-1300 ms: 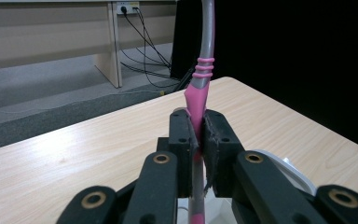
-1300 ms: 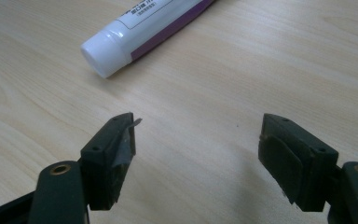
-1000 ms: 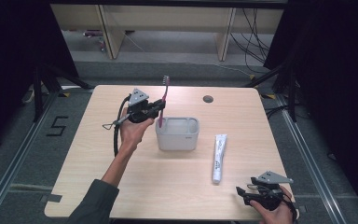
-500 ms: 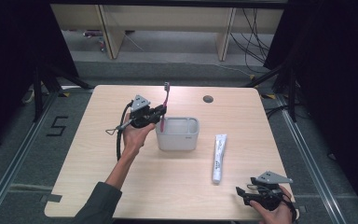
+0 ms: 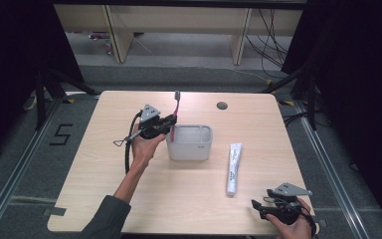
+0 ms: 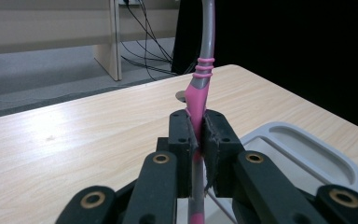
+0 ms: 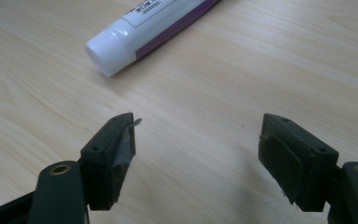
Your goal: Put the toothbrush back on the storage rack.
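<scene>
table (image 5: 129,199): big, light wood | grey holder (image 5: 189,143): sits mid-table | toothpaste tube (image 5: 234,168): lies flat, right of the holder, cap near the right gripper | left gripper (image 5: 169,124): pinches the pink toothbrush (image 5: 175,107) tight, upright, at the holder's left end | right gripper (image 7: 198,154): spread wide, nothing in it, low at the table's near right corner

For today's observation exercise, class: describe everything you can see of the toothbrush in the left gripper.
The toothbrush has a slim plastic-looking handle, pink low down, grey above, with pink ribs where the colours meet. Its dark head is at the top. It stands nearly upright, clamped at the pink part between the shut pads of the left gripper, at the left end of the grey holder. Whether its lower end touches the holder cannot be told.
</scene>
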